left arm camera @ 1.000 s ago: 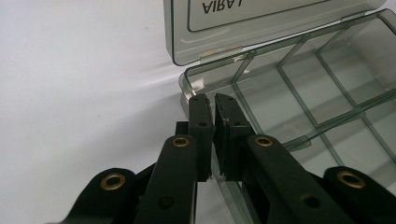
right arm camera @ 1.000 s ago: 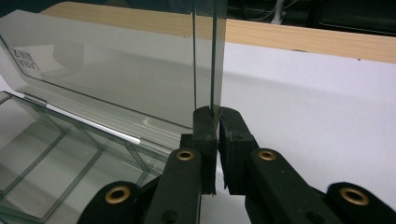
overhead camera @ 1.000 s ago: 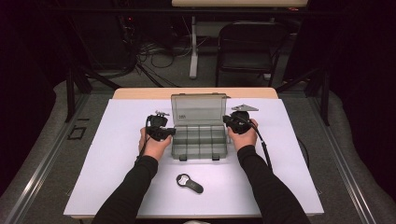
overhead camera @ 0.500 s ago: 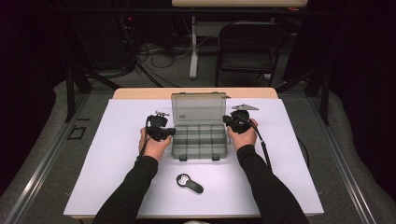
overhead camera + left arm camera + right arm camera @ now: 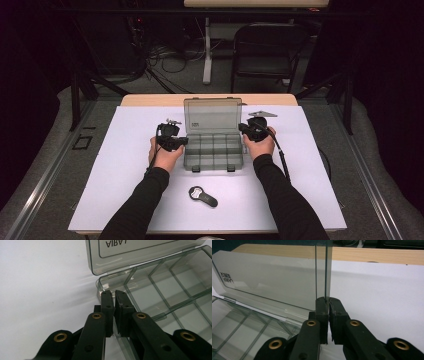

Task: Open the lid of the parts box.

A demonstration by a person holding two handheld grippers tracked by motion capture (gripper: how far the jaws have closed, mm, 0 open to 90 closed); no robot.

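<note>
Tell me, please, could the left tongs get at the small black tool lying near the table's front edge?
Probably yes: the black tool lies on bare table, unobstructed, but the left tongs are clamped on the box wall and must release first.

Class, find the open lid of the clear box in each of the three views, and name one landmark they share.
High view: lid stands upright, centre, behind the tray.
Left gripper view: lid along the top edge.
Right gripper view: lid upper left, its side edge between the fingers.
Shared landmark: the tray's dividers.
</note>
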